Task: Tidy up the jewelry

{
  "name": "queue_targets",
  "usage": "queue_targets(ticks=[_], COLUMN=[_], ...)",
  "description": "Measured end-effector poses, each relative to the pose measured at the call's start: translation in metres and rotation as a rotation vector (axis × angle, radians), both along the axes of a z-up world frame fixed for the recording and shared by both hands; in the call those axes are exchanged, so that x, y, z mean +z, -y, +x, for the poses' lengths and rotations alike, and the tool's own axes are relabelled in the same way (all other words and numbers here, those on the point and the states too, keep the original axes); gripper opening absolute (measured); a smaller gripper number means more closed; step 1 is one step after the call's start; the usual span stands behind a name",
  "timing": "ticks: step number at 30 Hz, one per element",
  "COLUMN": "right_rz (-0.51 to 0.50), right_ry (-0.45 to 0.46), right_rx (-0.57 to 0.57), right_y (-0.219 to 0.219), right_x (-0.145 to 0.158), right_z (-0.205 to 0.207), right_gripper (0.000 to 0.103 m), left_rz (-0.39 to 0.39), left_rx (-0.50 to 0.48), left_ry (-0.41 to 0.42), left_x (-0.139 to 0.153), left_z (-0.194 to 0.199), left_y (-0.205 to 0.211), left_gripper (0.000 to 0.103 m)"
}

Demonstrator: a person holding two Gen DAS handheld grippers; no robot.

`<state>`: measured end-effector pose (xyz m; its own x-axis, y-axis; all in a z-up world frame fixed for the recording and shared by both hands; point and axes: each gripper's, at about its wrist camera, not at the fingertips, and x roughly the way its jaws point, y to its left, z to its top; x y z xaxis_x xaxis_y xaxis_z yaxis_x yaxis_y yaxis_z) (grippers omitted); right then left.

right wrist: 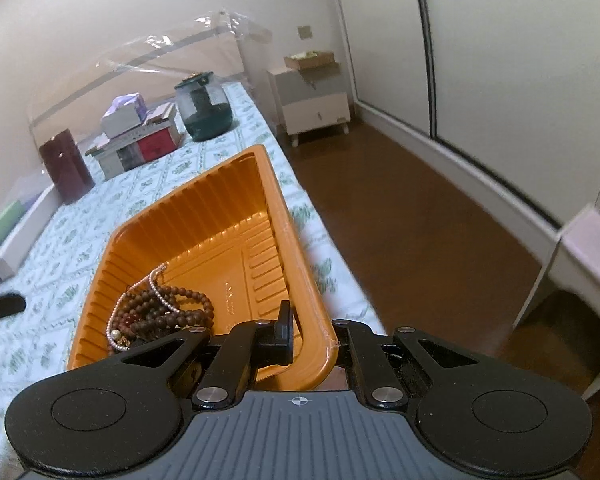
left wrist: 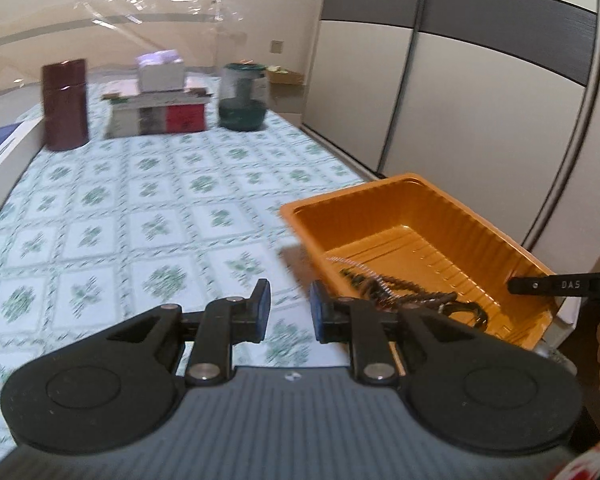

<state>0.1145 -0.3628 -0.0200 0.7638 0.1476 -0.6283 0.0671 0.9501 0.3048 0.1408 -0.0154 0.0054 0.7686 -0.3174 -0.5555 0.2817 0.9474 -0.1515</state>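
Note:
An orange plastic tray (right wrist: 220, 208) sits near the table's right edge; it also shows in the left wrist view (left wrist: 440, 208). Inside it lie brown bead necklaces (right wrist: 168, 312) and a thin pearl chain (right wrist: 156, 280), also visible in the left wrist view (left wrist: 404, 292). My right gripper (right wrist: 312, 340) is shut on the tray's near corner rim, one finger inside, one outside. My left gripper (left wrist: 290, 308) is open and empty above the tablecloth, just left of the tray. The right gripper's finger (left wrist: 556, 284) shows at the tray's far corner.
A green-patterned tablecloth (left wrist: 160, 208) covers the table. At the back stand a dark red canister (left wrist: 65, 104), stacked boxes (left wrist: 160, 108) and a green glass jar (left wrist: 242, 98). A white box (left wrist: 4, 168) lies left. Wardrobe doors (left wrist: 480, 80) and brown floor (right wrist: 420, 220) are right.

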Motion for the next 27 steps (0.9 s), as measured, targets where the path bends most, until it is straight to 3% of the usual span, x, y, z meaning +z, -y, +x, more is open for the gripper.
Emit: queue_targets(ticks=[11, 17, 19, 21, 27], right_rz=[0.155, 0.201, 0.207, 0.189, 0.156], right_ry=[-0.021, -0.017, -0.02, -0.018, -0.014], right_rx=[-0.003, -0.01, -0.006, -0.026, -0.114], right_y=[0.019, 0.025, 0.026, 0.028, 0.031], right_x=[-0.022, -0.029, -0.029, -0.028, -0.017], right_z=[0.012, 0.007, 0.007, 0.001, -0.017], right_gripper=[0.007, 0.008, 0.02, 0.068, 0.071], left_rz=[0.031, 0.031, 0.034, 0.029, 0.042], left_rx=[0.081, 0.105, 0.116, 0.123, 0.176], left_ry=[-0.063, -0.095, -0.11, -0.124, -0.13], left_x=[-0.016, -0.02, -0.021, -0.022, -0.019], left_z=[-0.021, -0.036, -0.038, -0.043, -0.055], left_y=[-0.027, -0.032, -0.034, -0.035, -0.035], left_gripper=[0.022, 0.035, 0.04, 0.047, 0.09])
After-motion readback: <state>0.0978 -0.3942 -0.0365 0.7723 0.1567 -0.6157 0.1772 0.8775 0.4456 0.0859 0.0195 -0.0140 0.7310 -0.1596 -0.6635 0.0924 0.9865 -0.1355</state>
